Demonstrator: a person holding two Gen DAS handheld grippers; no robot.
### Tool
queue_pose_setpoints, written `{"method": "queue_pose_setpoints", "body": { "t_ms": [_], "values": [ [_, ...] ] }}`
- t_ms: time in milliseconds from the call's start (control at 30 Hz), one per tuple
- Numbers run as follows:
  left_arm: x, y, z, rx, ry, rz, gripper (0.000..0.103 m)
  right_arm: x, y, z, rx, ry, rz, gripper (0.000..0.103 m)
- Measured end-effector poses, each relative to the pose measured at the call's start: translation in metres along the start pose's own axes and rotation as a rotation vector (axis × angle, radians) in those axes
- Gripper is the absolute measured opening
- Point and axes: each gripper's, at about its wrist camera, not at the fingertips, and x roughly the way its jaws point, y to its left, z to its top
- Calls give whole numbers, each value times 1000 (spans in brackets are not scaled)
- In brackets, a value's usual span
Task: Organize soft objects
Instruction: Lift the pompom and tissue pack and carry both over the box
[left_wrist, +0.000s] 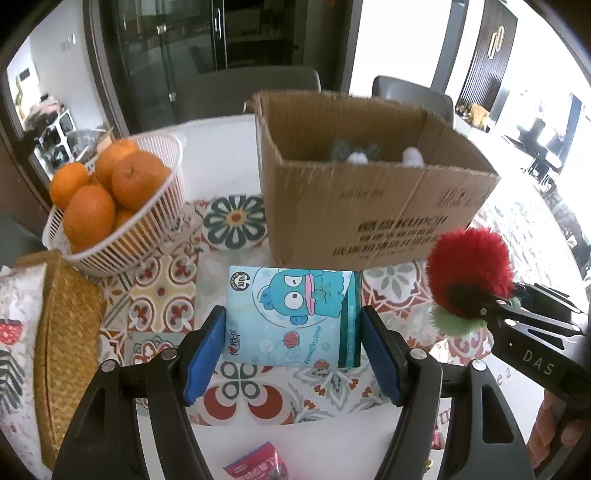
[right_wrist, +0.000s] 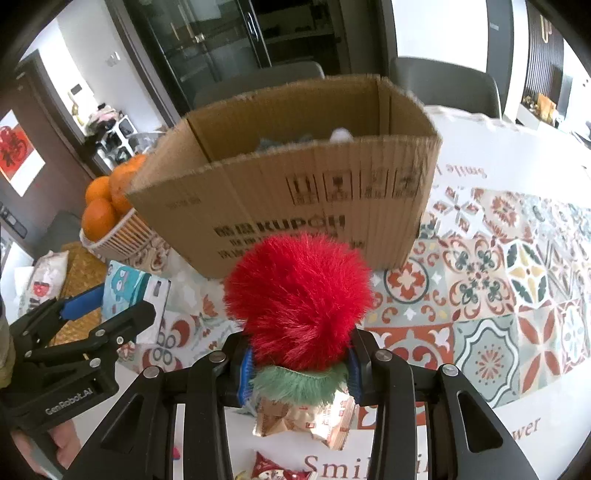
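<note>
My right gripper (right_wrist: 298, 363) is shut on a red fluffy plush with a green ruff (right_wrist: 299, 295), held above the table in front of the open cardboard box (right_wrist: 295, 192); the plush also shows at the right of the left wrist view (left_wrist: 469, 266). Grey and white soft toys (left_wrist: 354, 153) lie inside the box (left_wrist: 369, 214). My left gripper (left_wrist: 293, 354) is open, its blue pads on either side of a blue cartoon tissue pack (left_wrist: 291, 317) lying on the patterned tablecloth. I cannot tell whether the pads touch the pack.
A white basket of oranges (left_wrist: 122, 206) stands left of the box. A woven tray (left_wrist: 62, 332) and a printed bag (left_wrist: 14, 332) lie at the left edge. Snack packets (right_wrist: 306, 417) lie near the front edge (left_wrist: 258, 465). Chairs stand behind the table.
</note>
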Motion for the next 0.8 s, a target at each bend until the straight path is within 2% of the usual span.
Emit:
{"method": "queue_pose_setpoints", "body": {
  "t_ms": [400, 800],
  "values": [
    [-45, -7, 19, 16, -107, -37, 71, -59, 7, 18, -36, -124, 22, 39],
    [-82, -11, 44, 29, -207, -52, 71, -97, 21, 43, -57, -223, 38, 39]
  ]
}}
